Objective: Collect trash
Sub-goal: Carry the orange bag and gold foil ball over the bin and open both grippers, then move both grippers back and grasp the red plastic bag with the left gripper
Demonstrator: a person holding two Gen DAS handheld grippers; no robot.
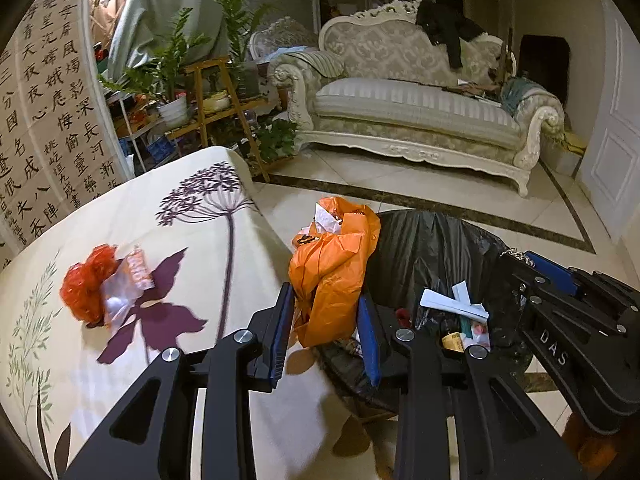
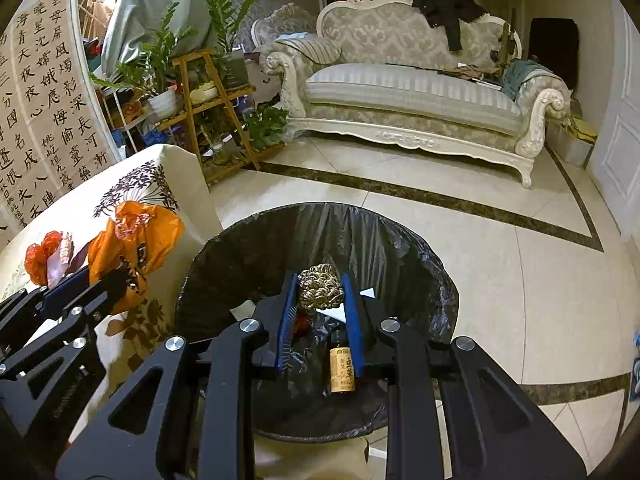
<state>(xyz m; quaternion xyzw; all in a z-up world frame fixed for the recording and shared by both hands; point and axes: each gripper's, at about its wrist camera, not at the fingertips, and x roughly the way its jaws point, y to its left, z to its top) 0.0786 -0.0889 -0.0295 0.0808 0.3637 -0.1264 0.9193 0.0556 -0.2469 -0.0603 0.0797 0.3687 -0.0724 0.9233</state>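
My left gripper [image 1: 329,312] is shut on an orange plastic bag [image 1: 334,264] stuffed with paper, held at the table edge beside the black-lined trash bin [image 1: 424,236]. My right gripper [image 2: 320,300] is shut on a crumpled golden foil ball [image 2: 321,289] over the bin [image 2: 372,236]. Inside the bin lie a small brown bottle [image 2: 342,368], white paper [image 1: 454,304] and other scraps. A red crumpled bag with a clear wrapper [image 1: 100,288] lies on the floral tablecloth [image 1: 192,264]. The orange bag [image 2: 136,236] and the left gripper show at left in the right wrist view.
An ornate white sofa [image 1: 416,104] stands across the tiled floor [image 2: 500,264]. A wooden plant stand with potted plants [image 1: 216,92] is behind the table. A calligraphy screen [image 1: 44,120] is at left, a white door [image 1: 616,152] at right.
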